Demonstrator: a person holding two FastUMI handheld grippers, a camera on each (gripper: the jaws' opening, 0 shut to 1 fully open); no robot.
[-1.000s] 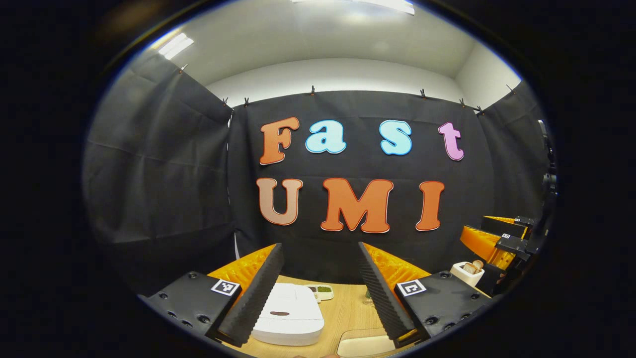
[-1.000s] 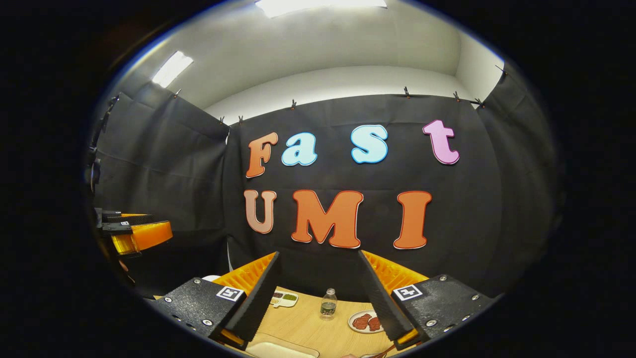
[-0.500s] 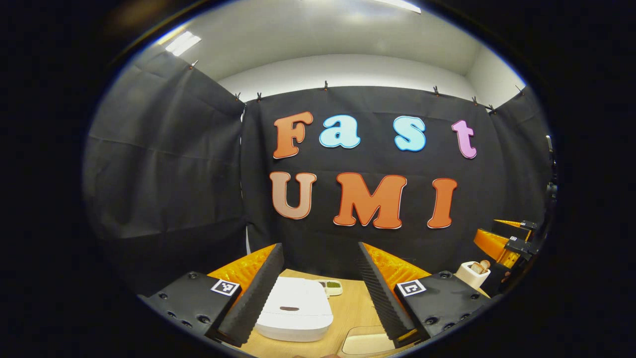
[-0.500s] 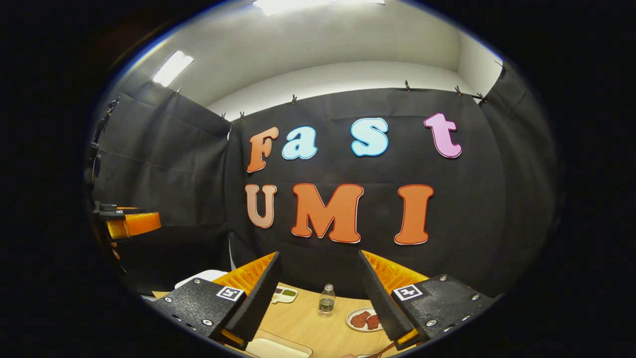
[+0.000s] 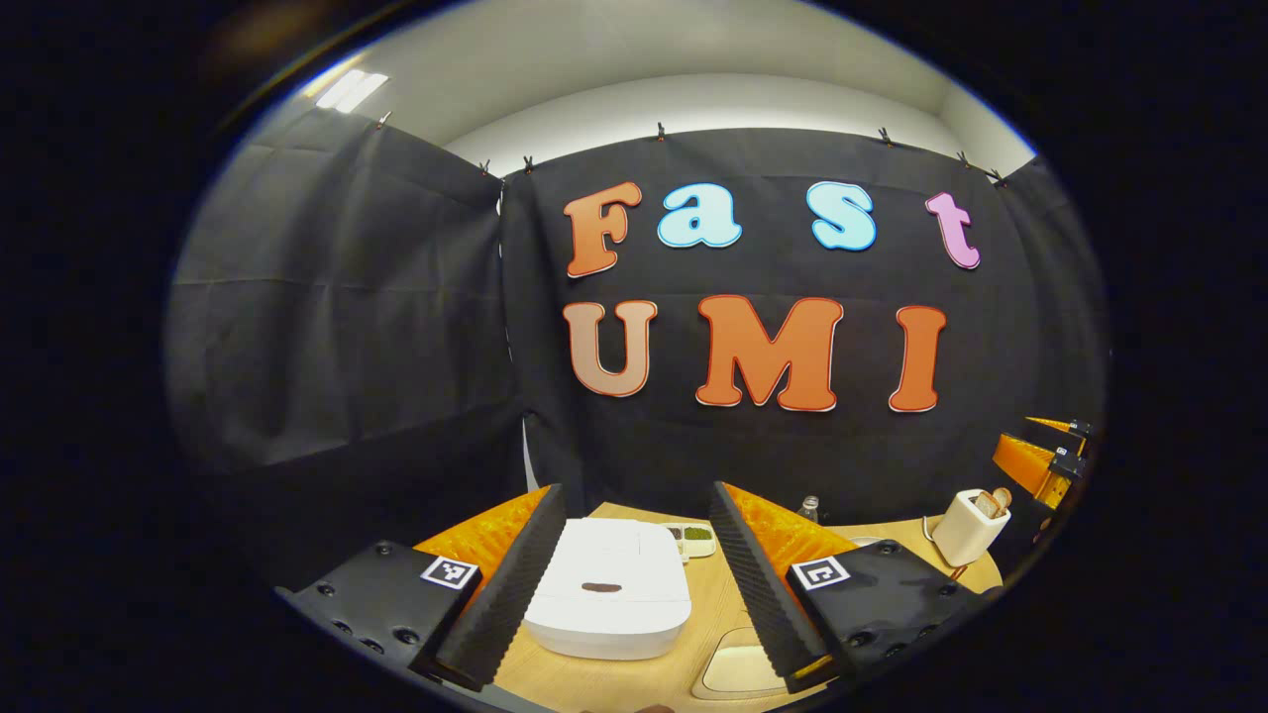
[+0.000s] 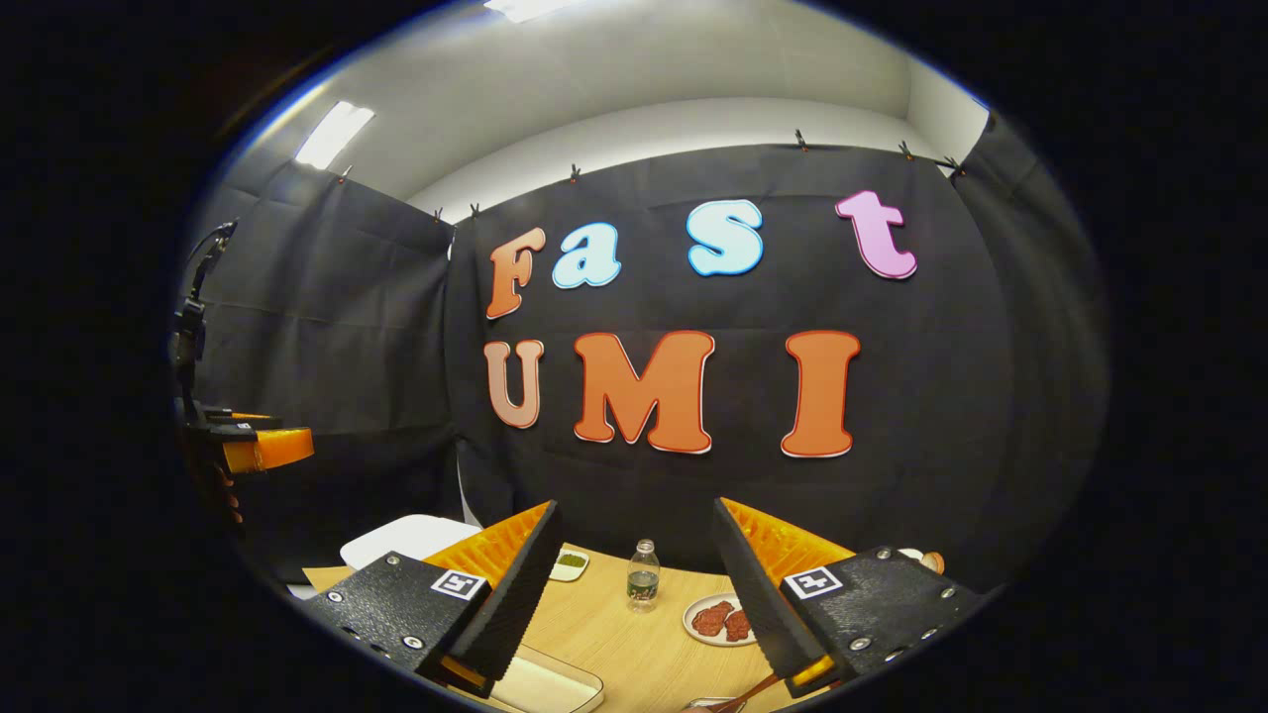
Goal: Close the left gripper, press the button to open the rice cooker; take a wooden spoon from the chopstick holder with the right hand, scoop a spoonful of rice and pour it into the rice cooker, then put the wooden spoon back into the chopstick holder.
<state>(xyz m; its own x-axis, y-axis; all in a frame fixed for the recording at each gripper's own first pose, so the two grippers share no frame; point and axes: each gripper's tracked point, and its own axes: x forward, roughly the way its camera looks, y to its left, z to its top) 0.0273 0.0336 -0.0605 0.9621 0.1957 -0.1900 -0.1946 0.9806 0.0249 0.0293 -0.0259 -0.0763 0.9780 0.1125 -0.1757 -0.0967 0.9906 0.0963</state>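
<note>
1. In the left gripper view our left tool (image 5: pixel 634 584) stands wide, its two ridged fingers apart and holding nothing.
2. Between those fingers we see the white rice cooker (image 5: pixel 609 589) on the wooden bench (image 5: pixel 708 619), lid down, with a dark oval mark on top.
3. Just behind the cooker lies a small divided dish (image 5: pixel 691 535) with green and dark contents; a bottle (image 5: pixel 809 508) stands farther right, near the back wall.
4. At the right of that view we find the white chopstick holder (image 5: pixel 969 527) standing upright on the bench, with wooden handles (image 5: pixel 993 501) rising out of it. Which one is the spoon we cannot tell.
5. A pale tray (image 5: pixel 738 673) sits at the near edge, partly behind the right finger.
6. In the right gripper view our right tool (image 6: pixel 634 594) is also wide and holds nothing, above the bench.
7. Ahead of it we see a small water bottle (image 6: pixel 643 575), a plate with reddish pieces (image 6: pixel 718 621), and a corner of the cooker at left.
8. The other tool shows at that view's far left, orange and black, raised well clear of the bench.
</note>
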